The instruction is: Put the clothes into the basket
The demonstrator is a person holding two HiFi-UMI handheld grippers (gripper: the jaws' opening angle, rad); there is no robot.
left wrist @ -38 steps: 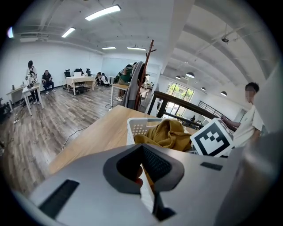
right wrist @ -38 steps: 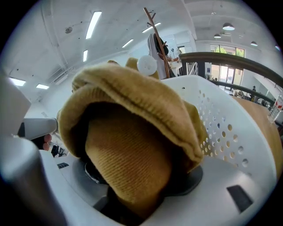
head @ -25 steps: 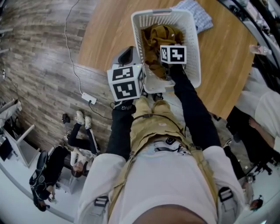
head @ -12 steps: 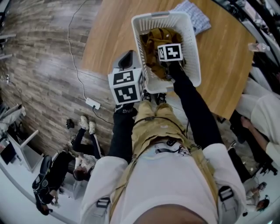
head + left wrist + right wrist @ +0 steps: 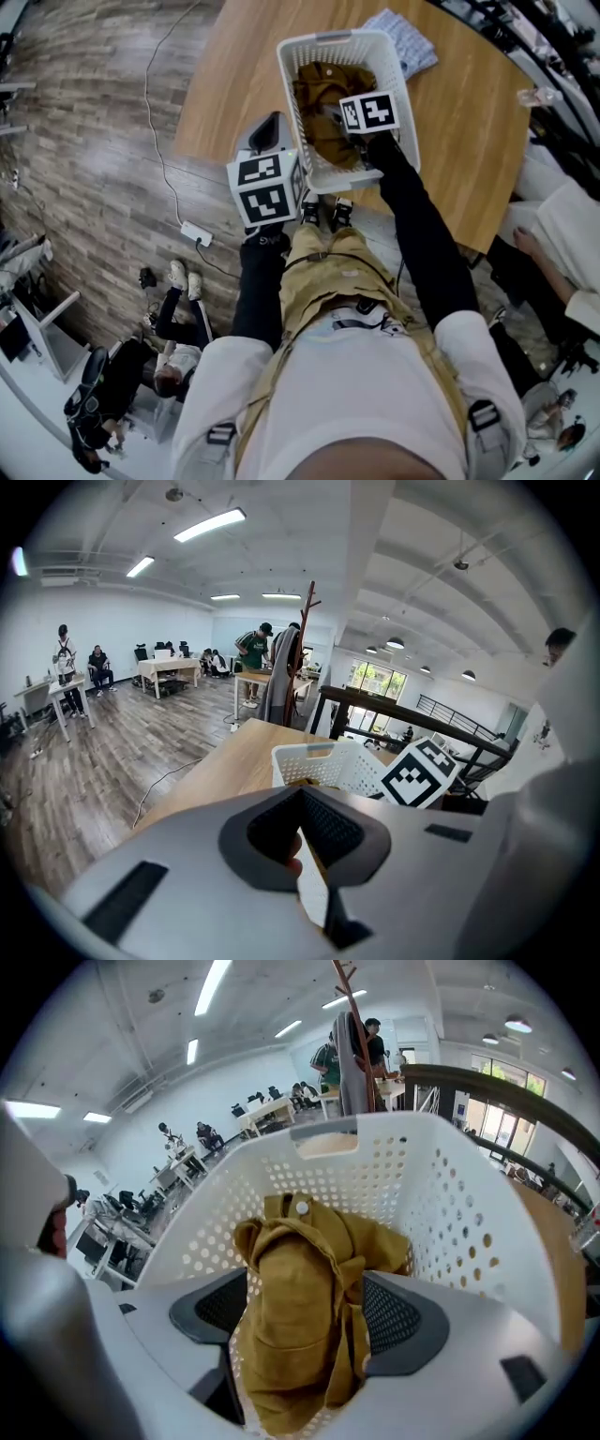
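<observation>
A white perforated basket point(image 5: 291, 89) stands near the front edge of the wooden table point(image 5: 234, 75). A mustard garment point(image 5: 314, 89) lies crumpled inside it. My right gripper point(image 5: 342, 120) hangs inside the basket over that garment. Its jaws have just been opening and stand wide, with the mustard garment point(image 5: 300, 1307) loose between the pads point(image 5: 403, 1312). My left gripper point(image 5: 278, 127) is at the basket's near left corner. In the left gripper view, its tips point(image 5: 300, 794) meet on a white strip of the basket's rim point(image 5: 314, 883).
A blue checked cloth point(image 5: 405, 37) lies on the table just behind the basket. A person point(image 5: 562, 234) sits at the table's right side. A power strip point(image 5: 194, 232) with its cable lies on the floor at left, near people sitting there point(image 5: 173, 309).
The right gripper has lifted a little and the mustard garment now sits lower and looser in the basket. The left gripper stays at the basket's near left corner.
</observation>
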